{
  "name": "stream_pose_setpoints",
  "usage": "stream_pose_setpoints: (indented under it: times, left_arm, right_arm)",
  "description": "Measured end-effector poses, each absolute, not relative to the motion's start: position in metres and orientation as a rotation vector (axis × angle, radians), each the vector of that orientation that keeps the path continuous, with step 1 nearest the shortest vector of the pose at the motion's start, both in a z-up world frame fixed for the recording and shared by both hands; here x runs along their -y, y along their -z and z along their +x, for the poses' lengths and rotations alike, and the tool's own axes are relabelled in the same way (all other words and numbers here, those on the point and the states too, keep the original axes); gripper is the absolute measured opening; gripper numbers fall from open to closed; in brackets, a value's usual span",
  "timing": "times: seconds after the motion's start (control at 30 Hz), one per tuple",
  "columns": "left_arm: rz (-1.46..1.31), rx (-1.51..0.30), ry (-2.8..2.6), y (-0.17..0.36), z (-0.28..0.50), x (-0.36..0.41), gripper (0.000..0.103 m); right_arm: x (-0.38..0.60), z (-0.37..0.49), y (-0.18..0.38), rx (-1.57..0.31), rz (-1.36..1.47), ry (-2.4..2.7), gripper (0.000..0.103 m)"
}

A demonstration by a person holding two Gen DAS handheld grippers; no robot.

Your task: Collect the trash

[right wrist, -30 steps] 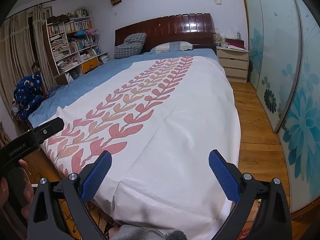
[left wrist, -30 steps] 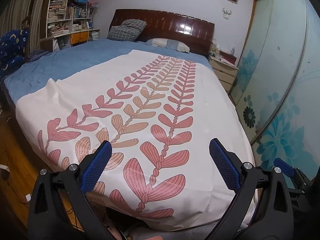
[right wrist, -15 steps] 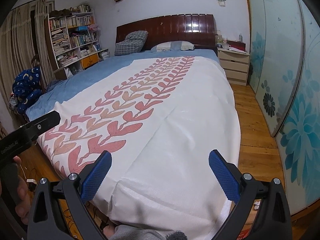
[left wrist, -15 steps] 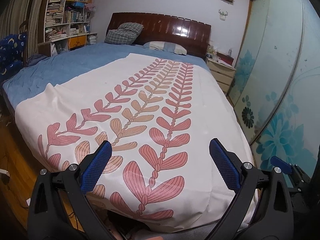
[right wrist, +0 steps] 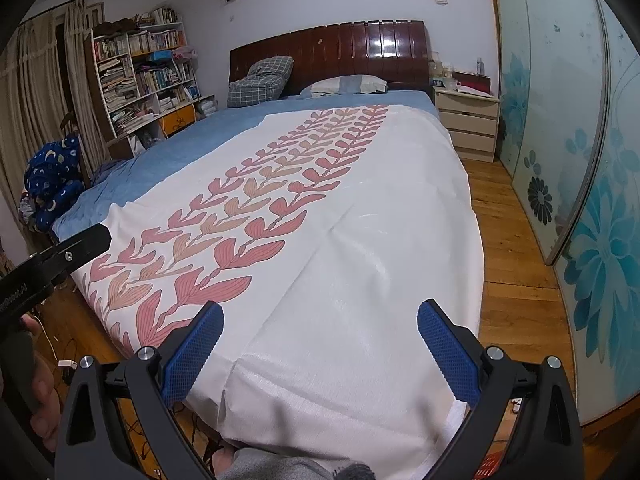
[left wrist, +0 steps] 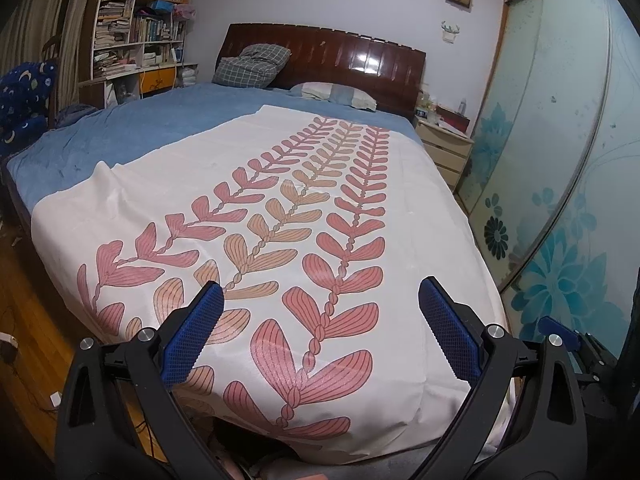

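Note:
No trash shows in either view. My left gripper (left wrist: 320, 308) is open and empty, held over the foot of a bed with a white cover printed with pink leaves (left wrist: 280, 220). My right gripper (right wrist: 320, 328) is open and empty too, over the same cover (right wrist: 340, 240), nearer the bed's right side. The left gripper's body also shows at the left edge of the right wrist view (right wrist: 56, 260), and a blue pad of the right gripper shows at the right edge of the left wrist view (left wrist: 558, 328).
A blue sheet (left wrist: 132, 136), pillows (left wrist: 252, 66) and a dark wooden headboard (right wrist: 360, 52) lie at the far end. A bookshelf (right wrist: 140, 76) stands left, a bedside drawer unit (right wrist: 468, 124) and sliding glass wardrobe doors (right wrist: 580, 160) right. Wooden floor (right wrist: 508, 260) runs along the bed's right side, cables (right wrist: 64, 360) lie left.
Both grippers have shifted a little, and the views have tilted up slightly toward the headboard. The jaws stay open.

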State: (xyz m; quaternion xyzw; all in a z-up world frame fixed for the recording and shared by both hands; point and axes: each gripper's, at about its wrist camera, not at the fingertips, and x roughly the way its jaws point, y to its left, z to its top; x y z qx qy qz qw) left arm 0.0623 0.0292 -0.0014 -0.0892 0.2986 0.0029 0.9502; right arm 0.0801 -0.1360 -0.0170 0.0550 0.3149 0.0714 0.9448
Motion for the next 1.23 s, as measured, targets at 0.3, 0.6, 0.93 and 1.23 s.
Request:
stream_pose_setpoints:
  times: [0.3,0.6,0.93,1.23]
  left_arm:
    - [-0.167,-0.614,0.001,0.002,0.063,-0.024,0.097]
    - [-0.169,-0.624,0.004,0.004,0.066,-0.021,0.097]
    - [-0.161,-0.606,0.022,0.004,0.065,-0.018,0.097]
    - [-0.179,-0.626,-0.006,0.006,0.069,-0.020,0.097]
  right_arm:
    - [0.134,0.081,0.019,-0.649,0.115,-0.148,0.096]
    - [0.134,0.081,0.021,-0.658,0.126,-0.147,0.096]
    - [0.133,0.083,0.021,-0.668,0.125,-0.150,0.096]
    - [0.131,0.083,0.021,-0.672,0.124,-0.154,0.096]
